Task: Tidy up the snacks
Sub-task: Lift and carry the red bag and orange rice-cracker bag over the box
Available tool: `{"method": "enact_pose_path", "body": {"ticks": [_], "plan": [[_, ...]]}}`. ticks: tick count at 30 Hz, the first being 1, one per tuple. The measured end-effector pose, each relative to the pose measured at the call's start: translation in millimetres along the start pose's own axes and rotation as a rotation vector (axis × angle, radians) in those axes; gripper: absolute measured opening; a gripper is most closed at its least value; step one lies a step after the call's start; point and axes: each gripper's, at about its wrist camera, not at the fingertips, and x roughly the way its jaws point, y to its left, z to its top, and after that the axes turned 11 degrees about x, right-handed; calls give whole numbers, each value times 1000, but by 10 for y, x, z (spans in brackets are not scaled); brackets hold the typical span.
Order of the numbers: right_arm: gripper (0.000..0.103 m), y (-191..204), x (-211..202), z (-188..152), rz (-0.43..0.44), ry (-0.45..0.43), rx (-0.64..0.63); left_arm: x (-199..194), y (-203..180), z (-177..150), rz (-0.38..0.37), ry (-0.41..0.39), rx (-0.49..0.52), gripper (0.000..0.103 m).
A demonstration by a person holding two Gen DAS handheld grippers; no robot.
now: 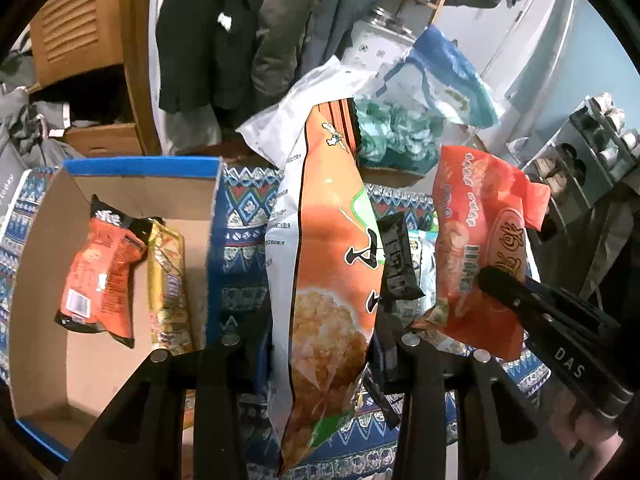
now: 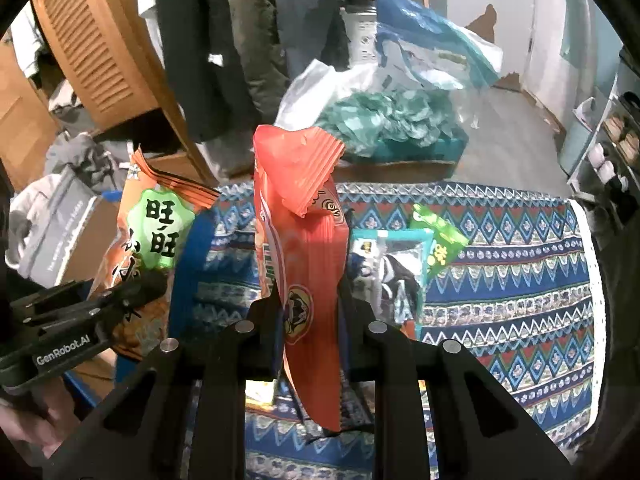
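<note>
My left gripper [image 1: 320, 340] is shut on a tall orange rice-cracker bag [image 1: 332, 264] and holds it upright above the patterned cloth, just right of the cardboard box [image 1: 100, 368]. The box holds an orange snack pack [image 1: 102, 272] and a gold bar pack [image 1: 168, 284]. My right gripper [image 2: 308, 320] is shut on a red snack bag [image 2: 308, 248], held upright above the cloth. Each gripper shows in the other's view: the right one with the red bag [image 1: 480, 248] on the right, the left one with the orange bag [image 2: 148, 236] on the left.
More snacks lie on the blue patterned cloth [image 2: 500, 272]: a teal packet [image 2: 394, 264] and a green packet [image 2: 438, 236]. A black packet [image 1: 398, 260] shows behind the orange bag. Plastic bags [image 2: 392, 120] sit beyond the cloth's far edge. Hanging clothes and a wooden cabinet stand behind.
</note>
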Motion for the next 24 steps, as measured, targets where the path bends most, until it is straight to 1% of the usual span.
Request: {"method": "enact_pose_path", "body": {"ticks": [7, 11, 17, 24], "plan": [[20, 260, -139, 13, 49, -13, -29, -316, 106, -48, -4, -41, -12, 39], [20, 461, -163, 8, 79, -11, -51, -500, 193, -79, 11, -69, -11, 39], [20, 781, -169, -1, 117, -5, -87, -643, 381, -136, 37, -94, -34, 39], [20, 1159, -85, -49, 161, 24, -128, -735, 712, -236, 74, -106, -85, 39]]}}
